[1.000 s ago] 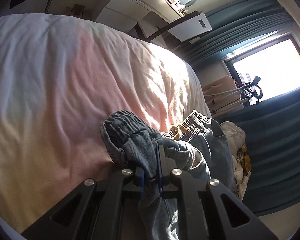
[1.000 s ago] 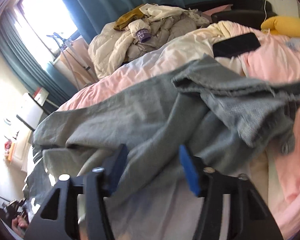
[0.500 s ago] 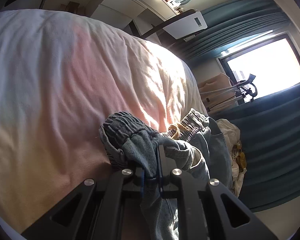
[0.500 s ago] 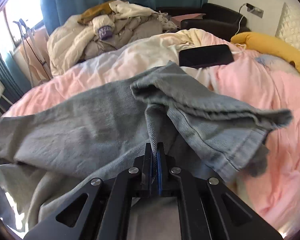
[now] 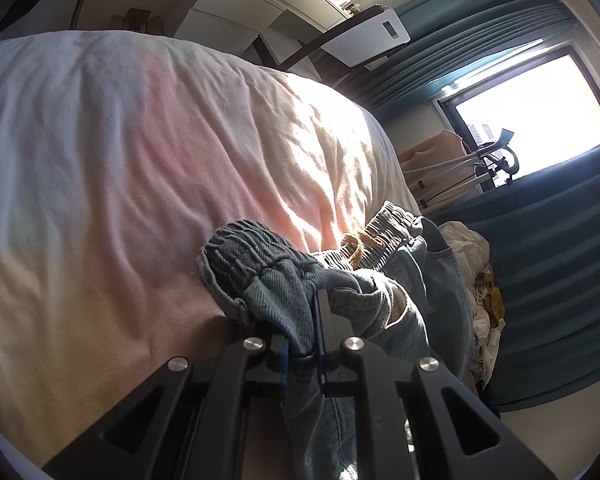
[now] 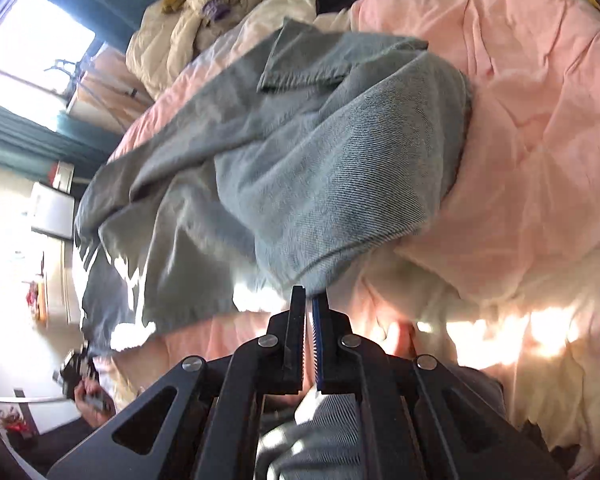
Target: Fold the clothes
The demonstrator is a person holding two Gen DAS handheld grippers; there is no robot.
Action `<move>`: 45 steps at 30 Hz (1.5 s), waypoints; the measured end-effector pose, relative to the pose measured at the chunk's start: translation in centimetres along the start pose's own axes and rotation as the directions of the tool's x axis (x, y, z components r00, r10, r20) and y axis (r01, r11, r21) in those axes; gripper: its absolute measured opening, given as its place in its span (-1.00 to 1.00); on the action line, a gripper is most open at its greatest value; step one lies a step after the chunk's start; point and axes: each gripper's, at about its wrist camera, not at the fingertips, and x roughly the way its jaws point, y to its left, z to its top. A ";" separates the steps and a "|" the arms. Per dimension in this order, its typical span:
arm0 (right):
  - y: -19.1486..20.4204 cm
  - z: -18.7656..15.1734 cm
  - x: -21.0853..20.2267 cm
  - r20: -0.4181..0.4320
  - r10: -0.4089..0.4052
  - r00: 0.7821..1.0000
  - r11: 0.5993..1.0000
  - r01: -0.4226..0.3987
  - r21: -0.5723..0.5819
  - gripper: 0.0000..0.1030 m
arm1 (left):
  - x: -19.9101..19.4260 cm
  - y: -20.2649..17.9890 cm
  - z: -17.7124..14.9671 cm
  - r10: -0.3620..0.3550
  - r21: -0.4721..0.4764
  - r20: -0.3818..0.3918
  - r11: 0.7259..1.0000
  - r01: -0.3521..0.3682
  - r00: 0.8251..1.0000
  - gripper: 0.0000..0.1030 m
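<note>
Where grippers pinch, jeans (image 6: 300, 184) crumpled, faded blue

Left wrist view: sits just behind left gripper (image 5: 304, 320), close over bed (image 5: 140, 160), angled down, facing along bare cover toward window (image 5: 532, 100) and curtained corner.

Right wrist view: sits just behind right gripper (image 6: 309, 320), steeper downward tilt, rolled sideways, close above bed's pink middle, facing far edge.

Shared: same bed, same jeans (image 5: 284, 280) (image 6: 320, 168), window, clothes pile (image 6: 188, 28) by curtain.
</note>
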 end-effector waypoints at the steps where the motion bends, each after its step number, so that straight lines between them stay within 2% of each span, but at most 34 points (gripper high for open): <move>1: -0.1 -0.4 -0.5 -0.017 0.026 1.000 1.000 -0.026 -0.015 -0.95 | 0.0 0.0 0.0 0.001 0.000 -0.002 1.000 -0.001 1.000 -0.81; 2: -0.3 -0.6 -1.3 -0.020 0.053 0.998 0.998 -0.053 -0.019 -0.88 | 0.0 0.1 -0.1 0.002 0.000 -0.004 1.000 -0.002 1.000 -0.81; 5: -1.2 -0.7 -3.9 0.004 0.114 0.994 0.993 -0.114 -0.016 -0.88 | 0.0 0.1 -0.1 0.004 0.001 -0.009 1.000 -0.004 1.000 -0.81; 7: -2.5 0.1 -5.6 0.063 0.123 0.990 0.992 -0.123 0.003 -0.71 | 0.0 0.0 -0.1 0.008 0.005 -0.011 1.000 -0.008 1.000 -0.81; 9: -4.4 1.8 -6.4 0.125 0.113 0.986 0.993 -0.118 0.031 -0.12 | 0.1 -0.2 -0.1 0.015 0.017 -0.010 1.000 -0.015 1.000 -0.81; 11: -7.0 4.4 -5.8 0.170 0.090 0.981 0.991 -0.104 0.078 0.00 | 0.2 -0.2 -0.1 0.023 0.024 -0.009 0.999 -0.023 1.000 -0.81; 13: -9.9 7.2 -4.4 0.197 0.086 0.977 0.986 -0.111 0.122 0.00 | 0.3 -0.2 -0.1 0.027 0.026 -0.009 0.999 -0.027 1.000 -0.81; 16: -13.7 10.6 -1.2 0.207 0.124 0.970 0.970 -0.163 0.181 0.03 | 0.3 0.1 -0.1 0.021 0.011 -0.013 1.000 -0.021 1.000 -0.81; 18: -14.6 11.9 0.8 0.200 0.122 0.972 0.969 -0.160 0.189 0.03 | 0.3 0.2 -0.1 0.017 0.005 -0.016 1.000 -0.016 1.000 -0.81; 20: -14.0 12.9 2.1 0.202 0.069 0.977 0.987 -0.096 0.126 0.03 | 0.3 0.2 -0.1 0.016 0.008 -0.017 1.000 -0.016 1.000 -0.81; 24: -11.5 13.8 3.2 0.224 -0.027 0.974 0.999 0.020 0.034 0.03 | 0.4 0.2 -0.1 0.019 0.009 -0.016 1.000 -0.019 1.000 -0.81; 26: -9.0 13.8 3.4 0.227 -0.049 0.973 0.995 0.068 -0.073 0.03 | 0.4 0.2 -0.2 0.022 0.013 -0.014 1.000 -0.022 1.000 -0.81; 28: -7.3 13.9 4.2 0.195 -0.049 0.980 0.987 0.078 -0.141 0.03 | 0.4 0.1 -0.1 0.025 0.017 -0.012 1.000 -0.025 1.000 -0.81; 33: -2.4 12.6 6.4 0.111 0.054 0.992 0.963 -0.022 -0.269 0.07 | 0.4 0.2 -0.2 0.025 0.015 -0.013 1.000 -0.025 1.000 -0.81; 36: 0.7 10.8 7.0 0.046 0.105 0.993 0.930 -0.082 -0.358 0.07 | 0.4 0.2 -0.2 0.025 0.016 -0.014 1.000 -0.025 1.000 -0.81; 38: 2.1 9.9 6.6 0.047 0.118 0.992 0.904 -0.088 -0.418 0.06 | 0.4 0.3 -0.2 0.025 0.016 -0.014 1.000 -0.025 1.000 -0.81; 41: 1.6 10.0 4.8 0.097 0.153 0.983 0.898 -0.097 -0.429 0.05 | 0.4 0.2 -0.3 0.026 0.014 -0.014 1.000 -0.026 1.000 -0.81; 43: -0.4 10.6 3.5 0.135 0.166 0.977 0.919 -0.104 -0.380 0.06 | 0.4 0.1 -0.3 0.028 0.016 -0.014 0.999 -0.028 1.000 -0.81; 45: -2.5 11.2 2.7 0.146 0.146 0.979 0.937 -0.089 -0.337 0.06 | 0.4 0.1 -0.2 0.029 0.017 -0.014 0.999 -0.029 0.999 -0.80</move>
